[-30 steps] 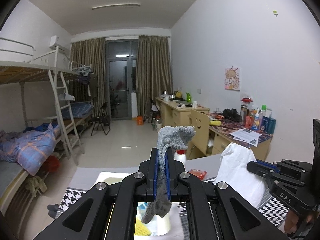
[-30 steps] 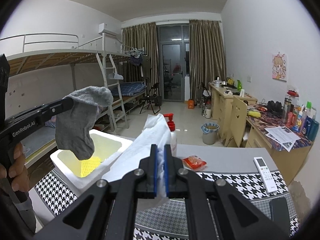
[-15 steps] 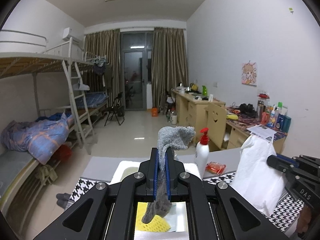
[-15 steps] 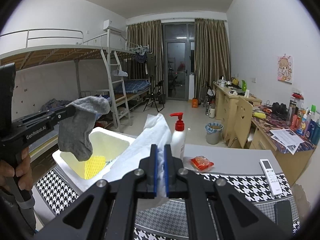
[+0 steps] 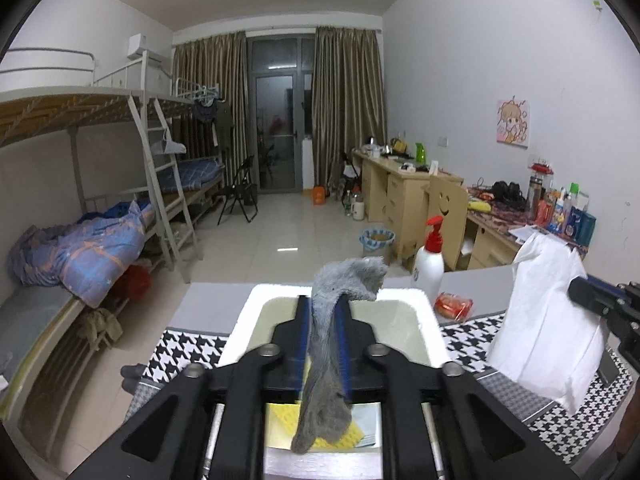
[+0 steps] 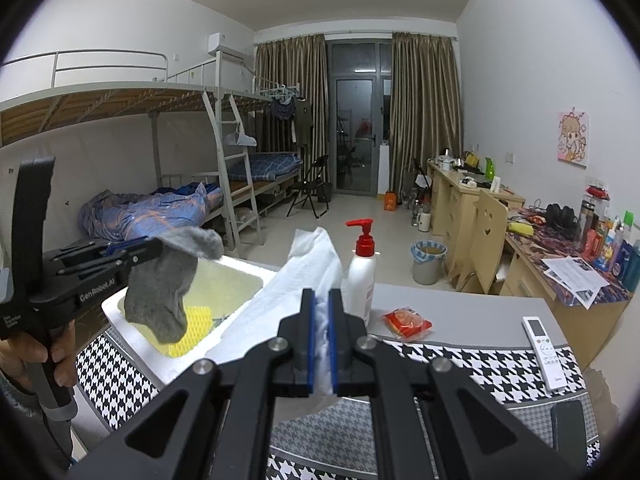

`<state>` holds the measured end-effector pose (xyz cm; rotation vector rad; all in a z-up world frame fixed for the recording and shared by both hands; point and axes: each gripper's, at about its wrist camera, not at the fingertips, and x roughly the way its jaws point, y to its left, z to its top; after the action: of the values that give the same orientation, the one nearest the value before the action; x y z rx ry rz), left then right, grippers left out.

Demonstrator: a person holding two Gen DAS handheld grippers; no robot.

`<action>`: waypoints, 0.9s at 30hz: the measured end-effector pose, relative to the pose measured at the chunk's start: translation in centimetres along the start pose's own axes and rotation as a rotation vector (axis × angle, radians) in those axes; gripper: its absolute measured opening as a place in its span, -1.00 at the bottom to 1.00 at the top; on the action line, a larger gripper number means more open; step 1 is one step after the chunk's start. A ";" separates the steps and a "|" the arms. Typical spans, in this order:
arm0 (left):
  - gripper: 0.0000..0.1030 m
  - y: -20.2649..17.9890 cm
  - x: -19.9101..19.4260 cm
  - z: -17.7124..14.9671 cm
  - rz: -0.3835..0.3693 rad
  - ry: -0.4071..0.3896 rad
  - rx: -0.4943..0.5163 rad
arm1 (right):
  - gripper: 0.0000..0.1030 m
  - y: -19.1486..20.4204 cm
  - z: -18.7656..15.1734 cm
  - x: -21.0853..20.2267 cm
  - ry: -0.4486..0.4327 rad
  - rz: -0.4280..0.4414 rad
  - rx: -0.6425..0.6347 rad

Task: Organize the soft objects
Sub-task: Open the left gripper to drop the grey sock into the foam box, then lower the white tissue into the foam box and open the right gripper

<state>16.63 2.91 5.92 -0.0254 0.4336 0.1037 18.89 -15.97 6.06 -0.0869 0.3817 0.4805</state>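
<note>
My left gripper [image 5: 324,312] is shut on a grey sock [image 5: 328,360] and holds it above the white foam box [image 5: 248,312]; the sock hangs down toward a yellow mesh piece [image 5: 280,428] in the box. In the right wrist view the left gripper [image 6: 154,246] and the sock [image 6: 164,300] hang over the box [image 6: 120,312]. My right gripper [image 6: 321,300] is shut on a white cloth [image 6: 296,280], held up to the right of the box. The cloth also shows in the left wrist view [image 5: 548,320].
A white pump bottle with a red top [image 6: 362,268] stands behind the box. A red snack packet [image 6: 406,320] and a white remote [image 6: 544,352] lie on the table with the houndstooth cloth [image 6: 480,364]. Bunk beds stand left, desks right.
Both grippers have tilted down and lowered toward the table. The sock now hangs lower over the foam box; the white cloth stays held to its right.
</note>
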 end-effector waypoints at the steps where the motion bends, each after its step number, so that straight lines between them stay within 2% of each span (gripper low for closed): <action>1: -0.08 0.1 0.0 0.0 0.000 -0.002 -0.003 | -0.84 0.1 0.0 0.0 0.000 0.000 -0.001; 2: 0.35 0.3 -0.1 -0.1 -0.003 -0.009 -0.011 | -0.84 0.1 0.0 0.0 0.000 -0.001 0.000; 3: 0.49 0.5 -0.4 -0.1 -0.003 -0.022 -0.017 | -0.84 0.1 0.0 0.0 0.000 -0.001 0.002; 4: 0.54 0.5 -0.4 -0.1 0.000 -0.032 -0.018 | -0.84 0.1 0.1 0.1 0.000 -0.002 0.002; 7: 0.55 0.4 -0.6 0.0 0.002 -0.036 -0.013 | -0.84 0.2 0.2 0.2 0.000 -0.004 0.001; 9: 0.62 0.5 -0.6 0.0 -0.004 -0.035 -0.018 | -0.84 0.2 0.2 0.2 -0.001 -0.006 0.001; 11: 0.78 0.7 -0.8 -0.1 0.002 -0.040 -0.023 | -0.84 0.2 0.2 0.2 -0.003 -0.007 0.002; 17: 0.90 0.9 -1.2 -0.1 0.016 -0.055 -0.028 | -0.84 0.7 0.7 0.0 -0.017 -0.001 -0.004; 27: 0.97 1.7 -2.0 -0.4 0.044 -0.072 -0.031 | -0.84 2.3 1.6 0.1 -0.037 0.028 -0.024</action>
<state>14.47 4.38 6.45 -0.0427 0.3608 0.1544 18.47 -13.58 7.51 -0.0960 0.3415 0.5142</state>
